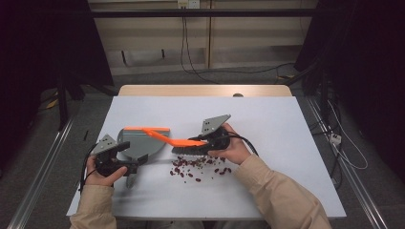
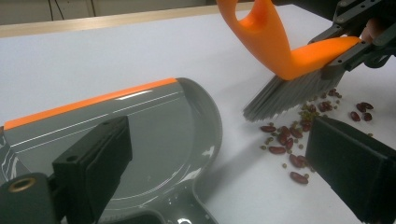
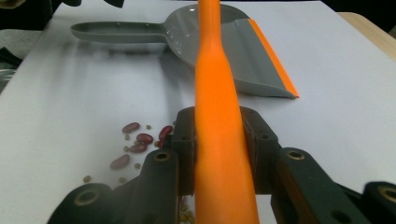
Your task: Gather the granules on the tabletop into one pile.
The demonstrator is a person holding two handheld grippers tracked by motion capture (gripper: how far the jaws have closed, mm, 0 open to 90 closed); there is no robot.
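High view places both of my claws over the white surface (image 1: 267, 124). My right claw (image 1: 210, 140) is clamped on the brush (image 1: 184, 143), an orange plastic handle with a looped end and a row of grey bristles beneath its head. In the right gripper view the two black jaws press against both sides of the orange handle, which runs up the middle of the frame toward the dustpan (image 3: 243, 51). The bristles touch the surface at the edge of the beans (image 1: 196, 168), a loose scatter of dark red kidney-shaped pieces mixed with smaller greenish grains, lying just in front of the brush and between my two hands. The dustpan is grey with a glossy tray, an orange strip along its flat front lip and a grey handle; it lies flat on the surface to the left of the beans, apart from them. My left claw (image 1: 114, 160) sits at the dustpan handle. In the left gripper view its jaws (image 2: 224, 172) stand wide apart, with the rear of the tray and the handle root low between them, and neither pad presses on anything.
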